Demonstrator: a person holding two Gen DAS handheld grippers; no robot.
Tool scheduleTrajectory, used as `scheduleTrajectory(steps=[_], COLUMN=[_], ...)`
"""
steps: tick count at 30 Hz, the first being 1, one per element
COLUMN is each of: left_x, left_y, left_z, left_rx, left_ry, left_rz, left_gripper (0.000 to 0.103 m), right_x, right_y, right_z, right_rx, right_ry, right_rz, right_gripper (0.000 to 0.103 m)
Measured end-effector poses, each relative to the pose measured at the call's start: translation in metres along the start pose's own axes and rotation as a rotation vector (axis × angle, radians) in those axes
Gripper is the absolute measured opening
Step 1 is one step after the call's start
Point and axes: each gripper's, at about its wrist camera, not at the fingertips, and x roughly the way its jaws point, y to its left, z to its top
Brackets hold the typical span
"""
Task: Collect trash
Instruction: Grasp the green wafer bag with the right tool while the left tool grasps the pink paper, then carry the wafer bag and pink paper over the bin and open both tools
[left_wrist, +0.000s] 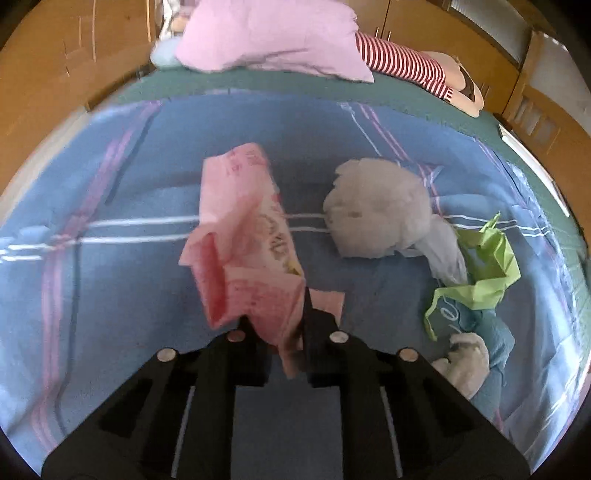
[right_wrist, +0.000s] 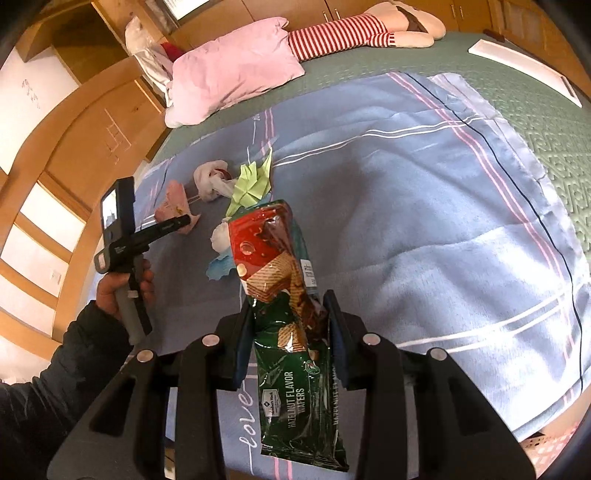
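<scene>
My left gripper (left_wrist: 275, 314) is shut on a pink crumpled wrapper (left_wrist: 243, 236) and holds it above the blue bedspread (left_wrist: 110, 258). The same wrapper (right_wrist: 173, 206) and the left gripper (right_wrist: 181, 221) show in the right wrist view. My right gripper (right_wrist: 290, 299) is shut on a green and red hazelnut wafer packet (right_wrist: 284, 288) held over the bedspread (right_wrist: 424, 221). Loose trash lies on the bed: a white crumpled tissue (left_wrist: 380, 206), green folded paper (left_wrist: 487, 266), a blue scrap (left_wrist: 491, 332) and a small white wad (left_wrist: 469, 362).
A pink pillow (left_wrist: 269, 37) and a striped stuffed doll (left_wrist: 406, 62) lie at the head of the bed. Wooden cabinets (left_wrist: 55, 74) surround the bed. A white flat object (right_wrist: 524, 66) lies on the green mattress cover at the right.
</scene>
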Motion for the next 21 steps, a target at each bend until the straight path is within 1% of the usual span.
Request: scheduleTrajectory(steps=[3, 7, 8, 9, 10, 11, 13, 14, 15, 16, 18, 21], left_x=[-0.027, -0.089, -0.108, -0.127, -0.142, -0.163, -0.197, -0.218, -0.231, -0.249, -0.281, -0.323], left_y=[-0.002, -0.009, -0.014, -0.019, -0.023, -0.03, -0.043, -0.054, -0.061, -0.071, -0.093, -0.126], left_z=[-0.007, -0.026, -0.032, -0.039, -0.043, -0.051, -0.065, -0.073, -0.079, -0.088, -0.104, -0.131], left_rx=[0.011, 0.045, 0.06, 0.074, 0.084, 0.097, 0.118, 0.138, 0.151, 0.165, 0.212, 0.292], left_ry=[-0.034, -0.107, -0.128, -0.15, -0.166, -0.187, -0.218, -0.235, -0.248, -0.268, -0.297, -0.343], left_rz=[0.023, 0.114, 0.138, 0.159, 0.168, 0.162, 0.146, 0.129, 0.112, 0.082, 0.024, -0.057], left_gripper=[0.01, 0.01, 0.01, 0.01, 0.01, 0.01, 0.01, 0.01, 0.011, 0.011, 0.011, 0.011], right_x=[-0.009, -0.033, -0.042, -0.052, -0.06, -0.075, -0.097, -0.11, -0.12, -0.131, -0.158, -0.195], right_y=[0.001, 0.013, 0.017, 0.024, 0.03, 0.038, 0.046, 0.049, 0.05, 0.05, 0.048, 0.044], right_z=[-0.004, -0.014, -0.019, -0.025, -0.03, -0.039, -0.053, -0.062, -0.068, -0.075, -0.094, -0.121], right_rx=[0.014, 0.012, 0.011, 0.001, -0.008, -0.014, -0.002, 0.014, 0.025, 0.037, 0.072, 0.101], right_ry=[-0.02, -0.103, -0.134, -0.173, -0.205, -0.253, -0.318, -0.351, -0.372, -0.391, -0.42, -0.458], right_rz=[-0.007, -0.064, -0.094, -0.141, -0.178, -0.237, -0.305, -0.338, -0.365, -0.384, -0.392, -0.45], right_gripper=[0.037, 0.037, 0.037, 0.037, 0.037, 0.037, 0.037, 0.037, 0.037, 0.037, 0.037, 0.037])
